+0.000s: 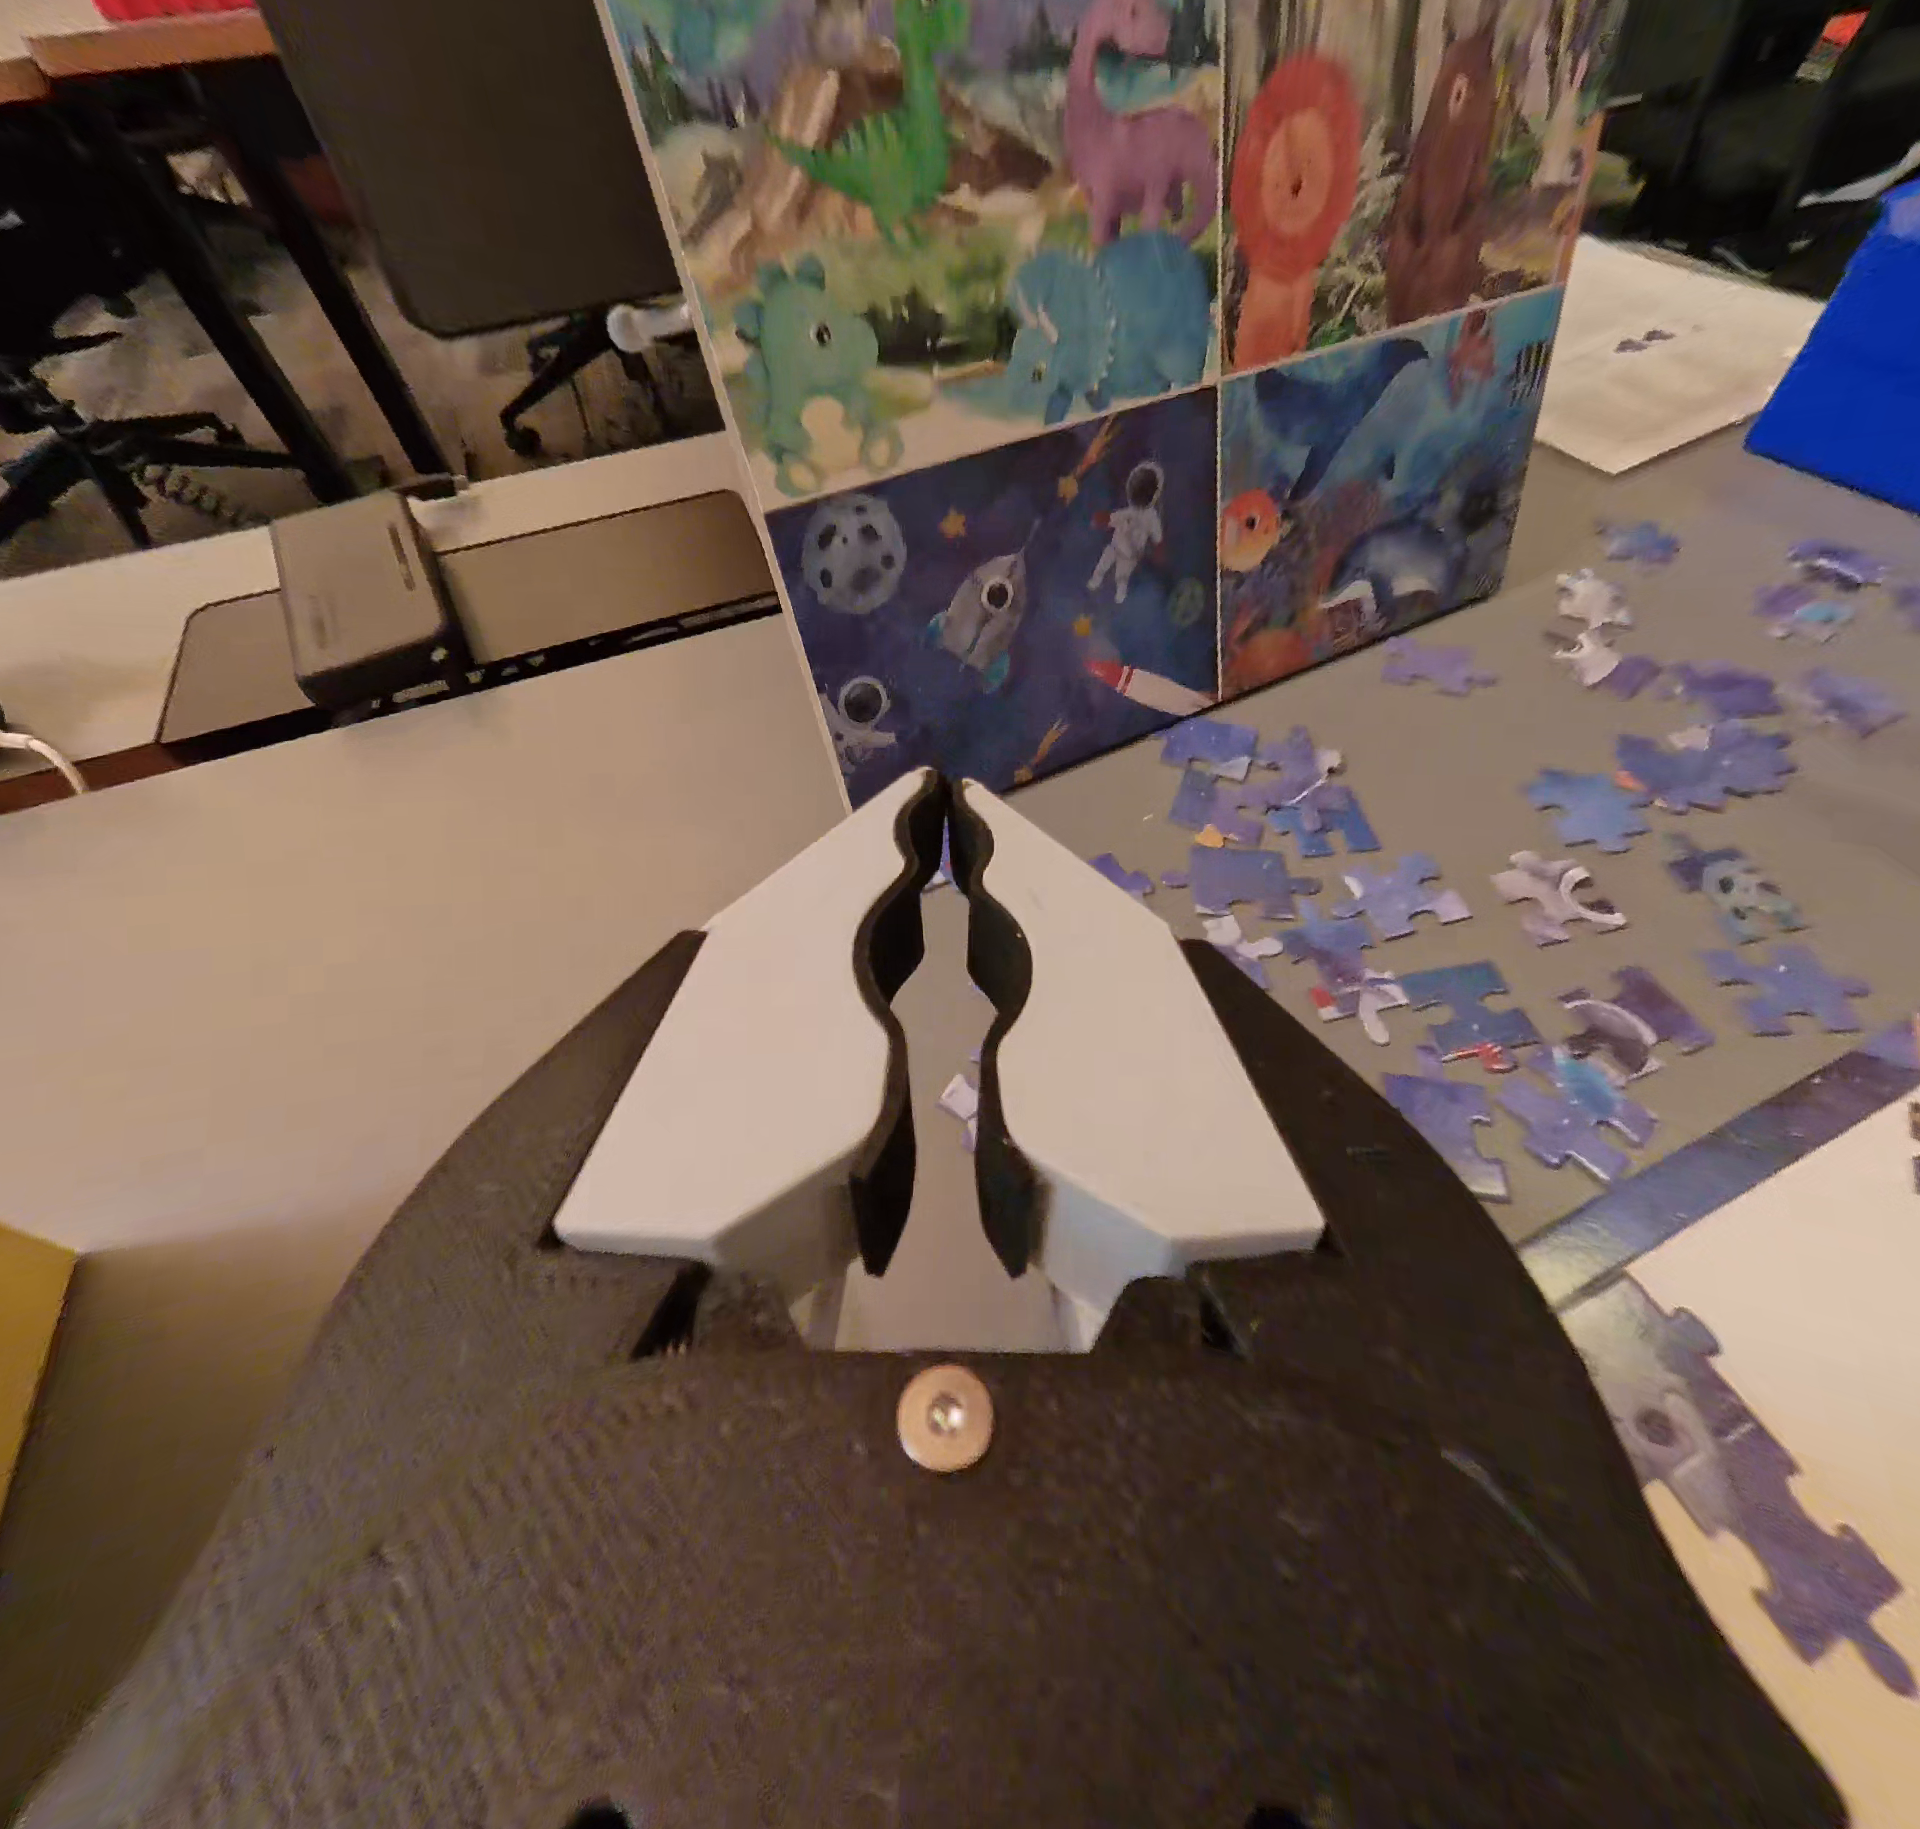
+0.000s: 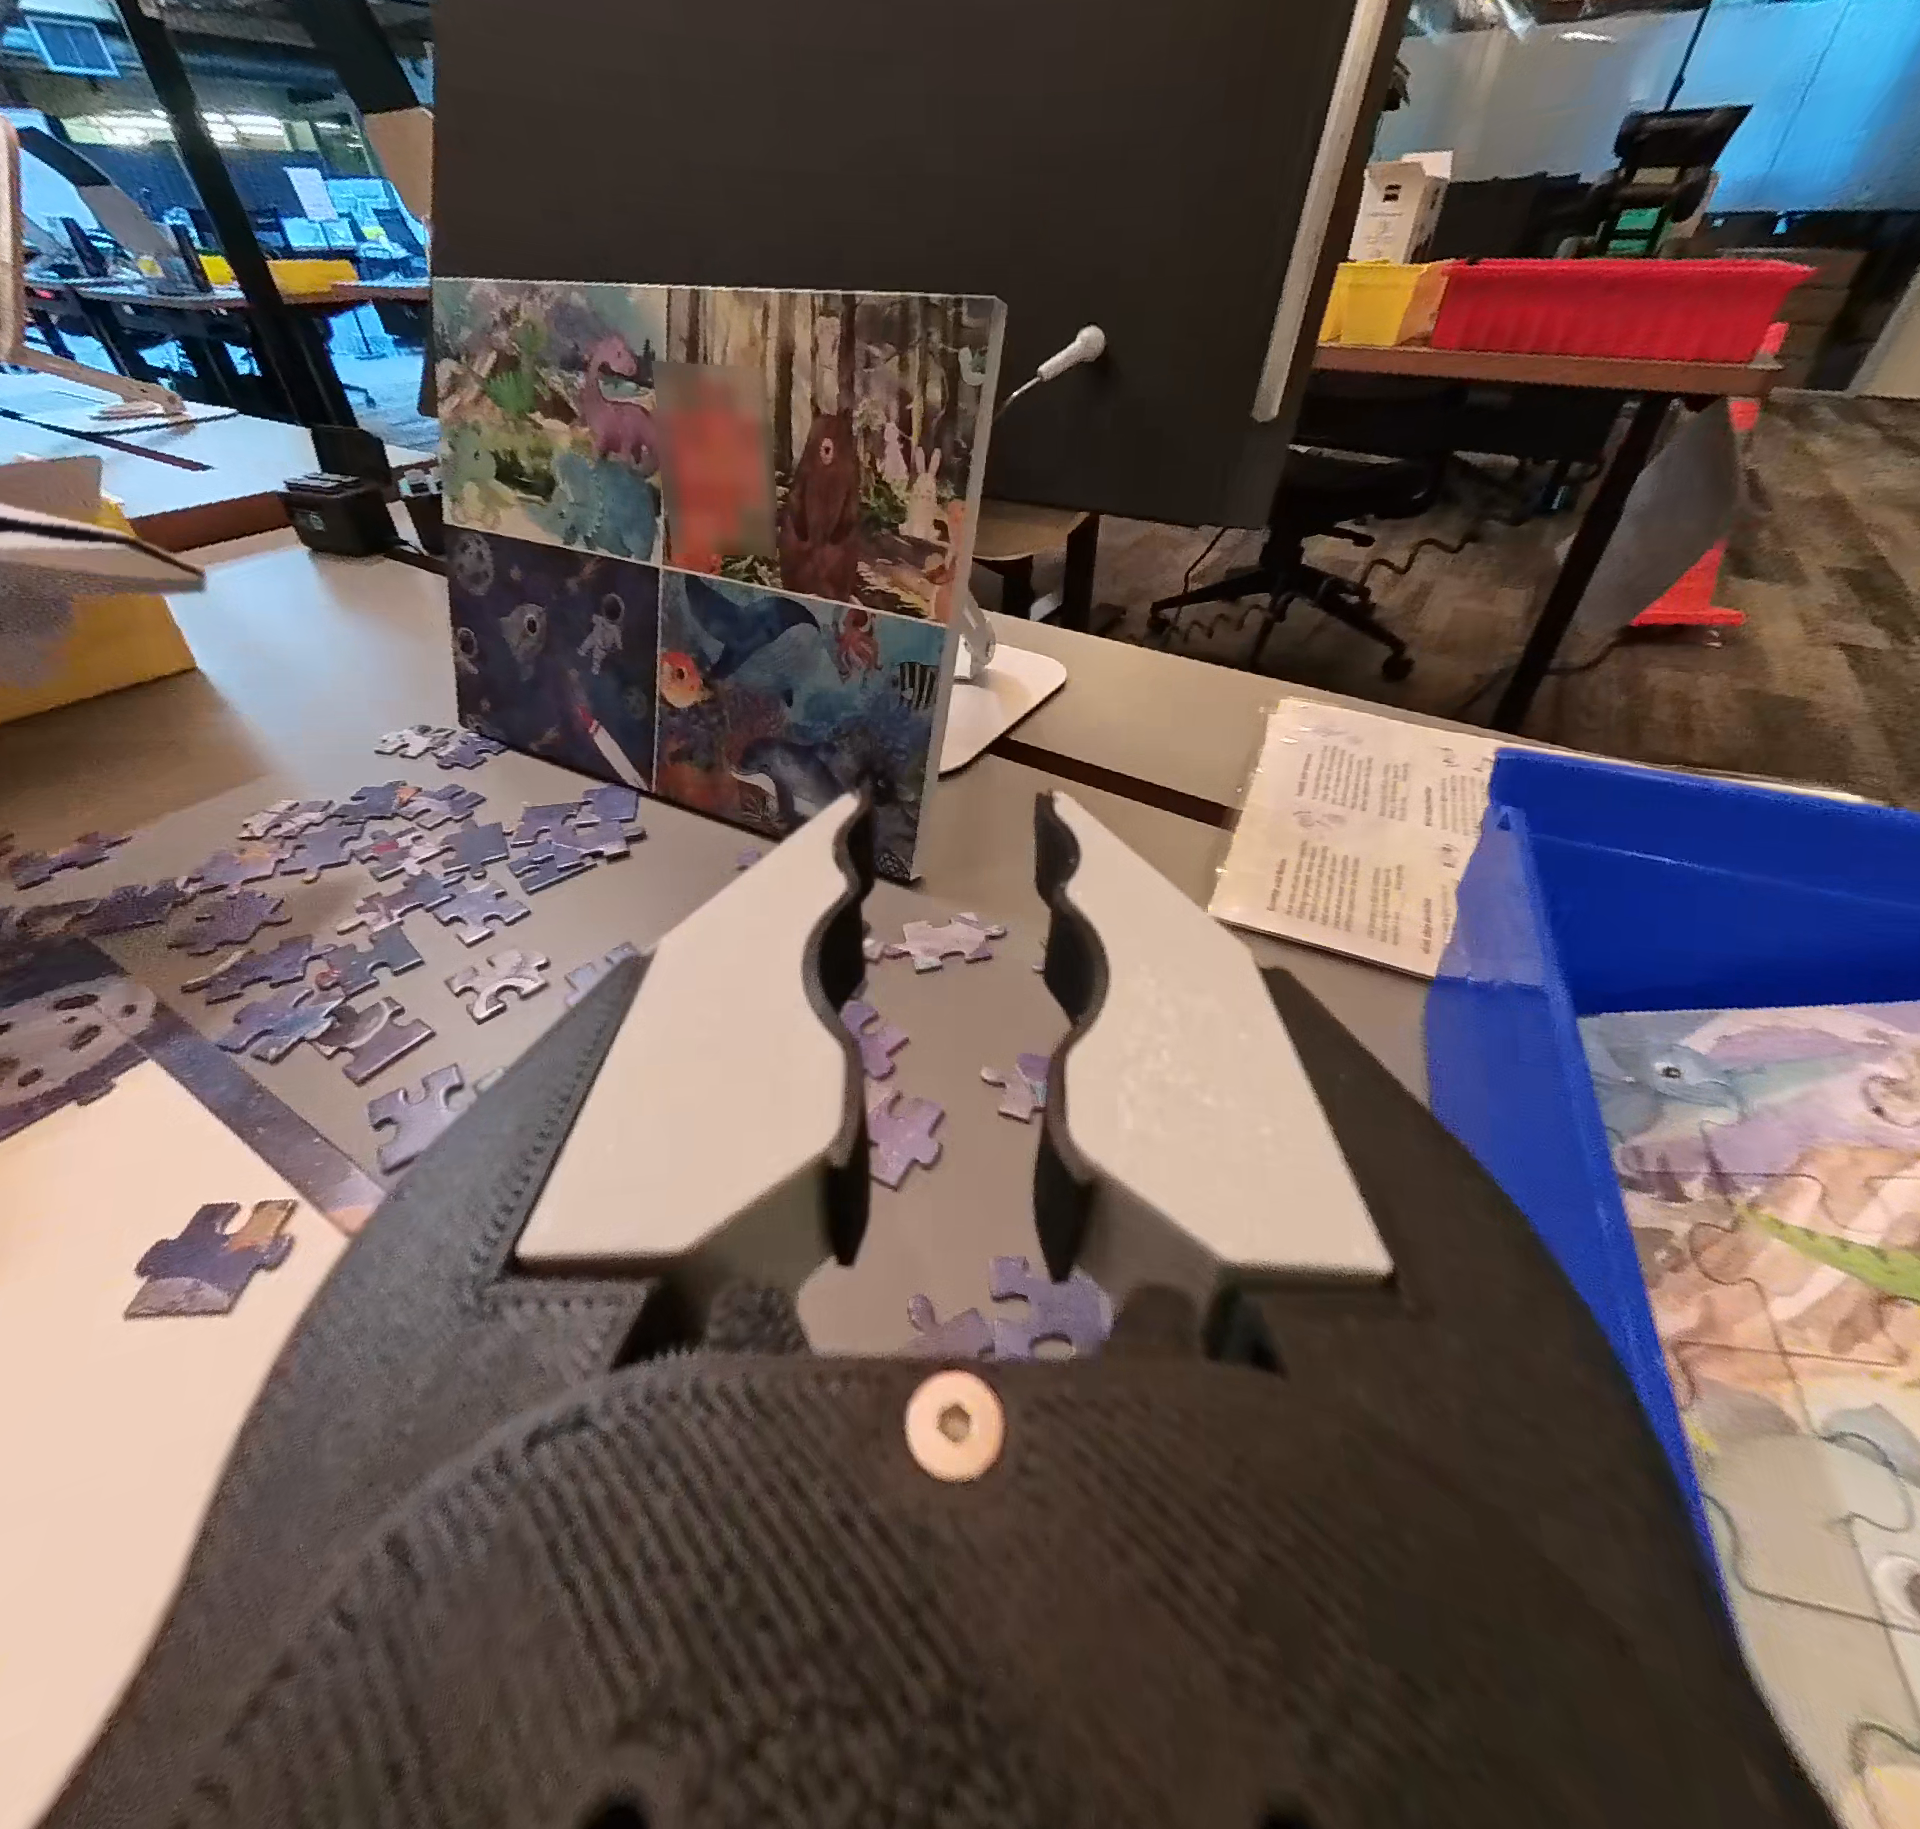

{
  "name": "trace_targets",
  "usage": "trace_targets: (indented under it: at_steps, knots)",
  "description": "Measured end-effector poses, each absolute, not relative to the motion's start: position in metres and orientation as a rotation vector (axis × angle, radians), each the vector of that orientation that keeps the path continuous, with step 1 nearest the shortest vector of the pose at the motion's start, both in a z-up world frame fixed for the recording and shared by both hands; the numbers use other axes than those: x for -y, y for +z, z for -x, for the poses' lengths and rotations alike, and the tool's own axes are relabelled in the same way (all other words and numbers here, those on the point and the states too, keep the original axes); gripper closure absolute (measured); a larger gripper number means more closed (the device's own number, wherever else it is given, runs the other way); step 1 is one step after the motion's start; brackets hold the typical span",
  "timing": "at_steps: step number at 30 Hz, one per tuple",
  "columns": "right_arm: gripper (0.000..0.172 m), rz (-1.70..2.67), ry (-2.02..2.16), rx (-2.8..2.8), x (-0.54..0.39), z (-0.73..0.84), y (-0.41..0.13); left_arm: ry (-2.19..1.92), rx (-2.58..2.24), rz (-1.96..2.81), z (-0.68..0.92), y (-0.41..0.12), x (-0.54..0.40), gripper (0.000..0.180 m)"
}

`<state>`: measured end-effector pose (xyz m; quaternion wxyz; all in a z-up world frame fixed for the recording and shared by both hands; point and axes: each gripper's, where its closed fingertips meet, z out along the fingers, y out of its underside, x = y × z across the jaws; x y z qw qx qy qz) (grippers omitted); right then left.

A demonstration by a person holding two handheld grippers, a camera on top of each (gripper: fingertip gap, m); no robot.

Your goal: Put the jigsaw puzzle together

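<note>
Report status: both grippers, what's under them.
Left gripper shut, nothing held. Right gripper open above loose purple-blue cardboard jigsaw pieces on grey table. Upright picture-printed puzzle box ahead.

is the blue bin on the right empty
No, the blue bin holds an assembled puzzle sheet with pastel animal art lying inside it.

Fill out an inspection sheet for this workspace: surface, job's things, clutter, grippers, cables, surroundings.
Surface: grey table, partly covered.
Job's things: loose blue-purple puzzle pieces scattered flat; upright picture box behind them; white puzzle board bearing one piece.
Clutter: blue bin with an assembled puzzle inside; printed sheet.
Grippers: left gripper fingertips together, nothing visible between them; right gripper open above pieces.
Cables: white cable at the table's left edge.
Surroundings: dark monitor, office chair, red tub.
</note>
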<state>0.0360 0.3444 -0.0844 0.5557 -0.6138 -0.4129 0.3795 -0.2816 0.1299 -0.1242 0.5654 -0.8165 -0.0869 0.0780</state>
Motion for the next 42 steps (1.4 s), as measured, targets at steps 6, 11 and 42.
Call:
trace_targets:
  at_steps: [6, 11, 42]
  knots:
    - [0.142, 1.486, 0.908, 0.981, -0.348, -0.033, -0.095, 0.204, 0.209, 1.853, 0.286, -0.135, -0.119, 0.180]
    - [0.143, 1.526, 0.891, 0.993, -0.354, -0.029, -0.114, 0.102, 0.286, 1.808, 0.294, -0.136, -0.116, 0.180]
    - [0.118, 1.991, 0.671, 1.317, -0.334, 0.074, -0.225, 0.119, 0.203, 1.783, 0.278, -0.125, -0.115, 0.180]
